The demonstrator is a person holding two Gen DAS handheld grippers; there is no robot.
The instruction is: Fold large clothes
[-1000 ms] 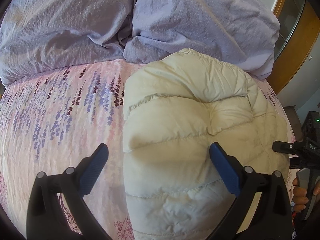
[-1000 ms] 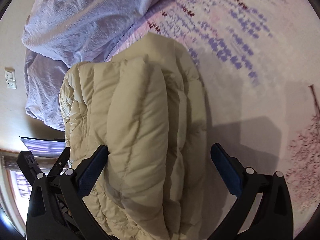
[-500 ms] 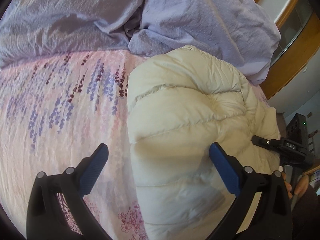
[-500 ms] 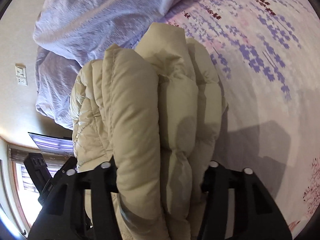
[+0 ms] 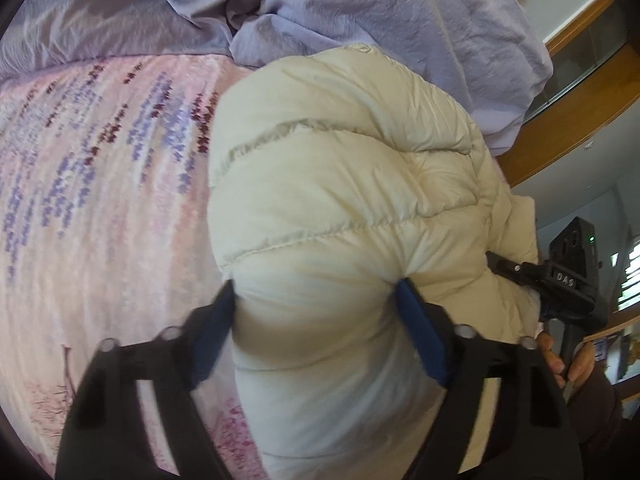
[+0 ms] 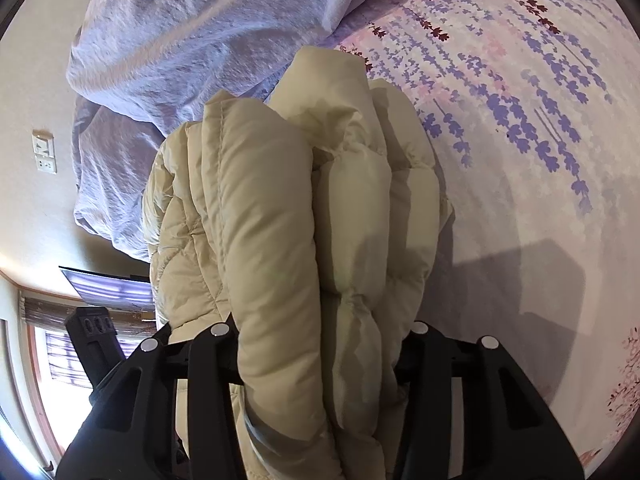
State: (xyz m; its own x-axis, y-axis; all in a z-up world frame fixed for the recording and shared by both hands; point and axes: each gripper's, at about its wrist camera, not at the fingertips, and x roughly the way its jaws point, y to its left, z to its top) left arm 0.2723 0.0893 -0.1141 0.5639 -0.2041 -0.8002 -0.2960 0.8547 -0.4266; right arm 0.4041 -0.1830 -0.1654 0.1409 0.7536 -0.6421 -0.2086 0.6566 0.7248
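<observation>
A cream quilted puffer jacket (image 5: 344, 184) lies folded into a thick bundle on the floral bedsheet (image 5: 100, 200). My left gripper (image 5: 320, 312) is shut on the near end of the bundle, its blue pads pressing into both sides. My right gripper (image 6: 320, 336) is shut on the stacked layers of the jacket (image 6: 280, 220) from the other side; its pads are buried in the fabric. The right gripper also shows at the right edge of the left wrist view (image 5: 568, 280), held by a hand.
A rumpled lavender duvet (image 5: 360, 8) is heaped behind the jacket, also seen in the right wrist view (image 6: 200, 32). Wooden trim (image 5: 568, 120) borders the bed on the right. A wall socket (image 6: 44, 156) and a window (image 6: 60, 352) lie beyond the bed.
Both grippers have closed on the jacket bundle, the right first and then the left. The bundle is squeezed narrower and both cameras have moved closer to it.
</observation>
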